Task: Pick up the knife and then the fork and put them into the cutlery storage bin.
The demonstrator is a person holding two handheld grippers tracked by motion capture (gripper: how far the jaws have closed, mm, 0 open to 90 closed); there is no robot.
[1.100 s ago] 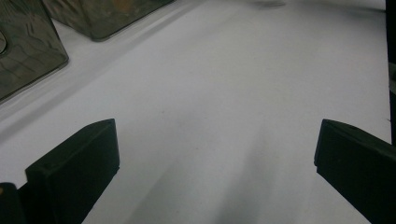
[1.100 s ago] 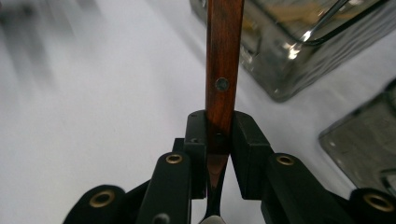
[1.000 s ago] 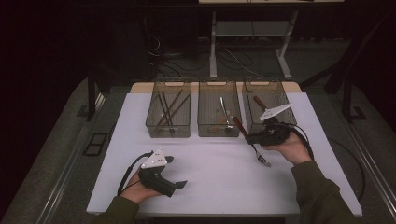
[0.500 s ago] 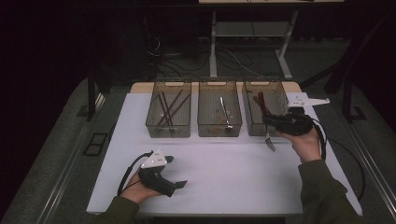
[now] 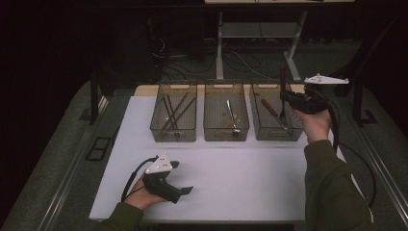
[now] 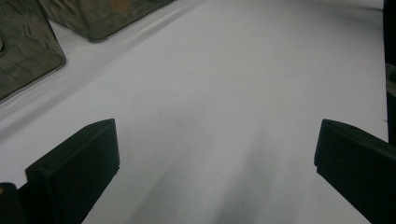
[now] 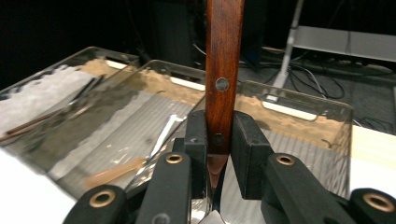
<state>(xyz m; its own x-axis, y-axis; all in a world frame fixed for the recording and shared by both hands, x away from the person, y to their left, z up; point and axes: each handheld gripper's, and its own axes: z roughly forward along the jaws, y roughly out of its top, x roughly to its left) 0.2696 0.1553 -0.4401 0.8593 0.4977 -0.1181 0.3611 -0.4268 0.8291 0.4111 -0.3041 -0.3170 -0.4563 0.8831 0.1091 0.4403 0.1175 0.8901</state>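
Right gripper is clamped on a wooden-handled fork above the right bin; left gripper jaws apart. No readable labels.

Fork handle top cut off

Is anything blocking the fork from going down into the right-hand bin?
Nothing visible does. The right gripper holds the fork upright, tines down, over the open right bin; a wooden-handled utensil lies inside toward its left side.
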